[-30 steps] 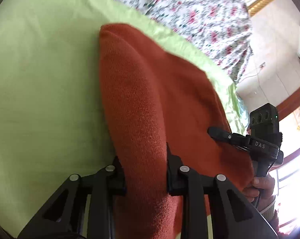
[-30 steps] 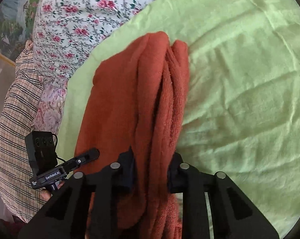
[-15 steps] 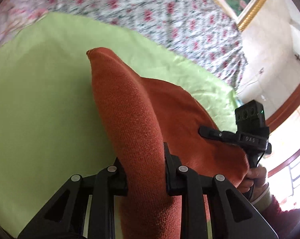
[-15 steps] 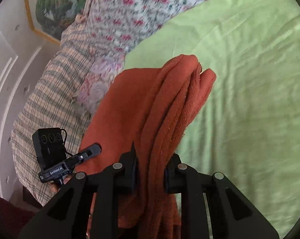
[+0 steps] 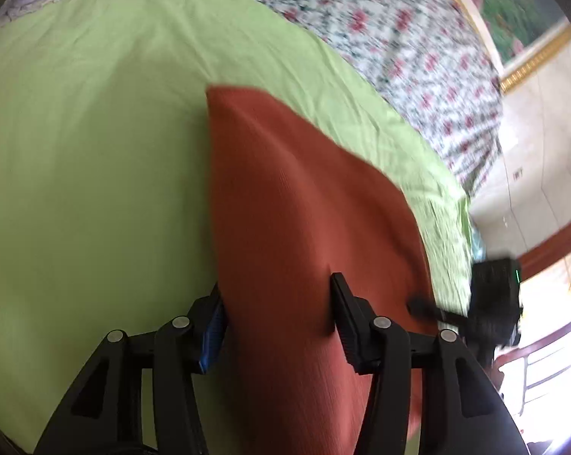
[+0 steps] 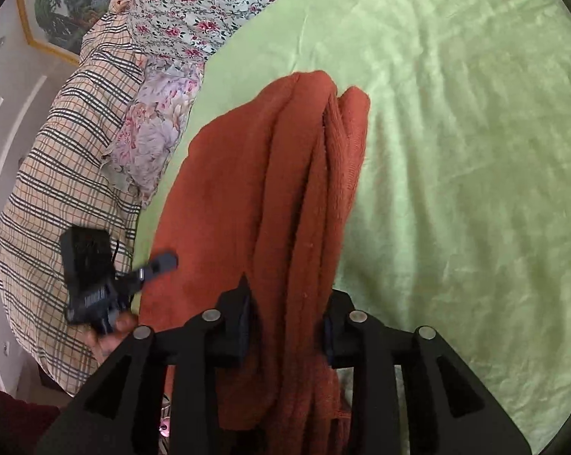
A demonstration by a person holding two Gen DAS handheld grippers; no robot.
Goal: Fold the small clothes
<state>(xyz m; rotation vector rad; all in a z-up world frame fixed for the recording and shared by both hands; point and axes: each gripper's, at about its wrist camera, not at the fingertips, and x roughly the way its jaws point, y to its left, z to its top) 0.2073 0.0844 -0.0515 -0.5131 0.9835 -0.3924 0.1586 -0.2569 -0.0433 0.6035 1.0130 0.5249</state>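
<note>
the rust-red knit garment (image 6: 270, 197) lies on the green sheet (image 6: 456, 151), already doubled into several layers, its stacked edges running from the right gripper (image 6: 287, 322) toward 12 o'clock. both grippers look to be letting go: the left gripper (image 5: 278, 314) has its jaws opening with slack cloth between them, and the right's jaws are opening though the folds still fill the gap. judging by this, the fold is mostly laid down; freeing the jaws and perhaps smoothing remain.
</note>
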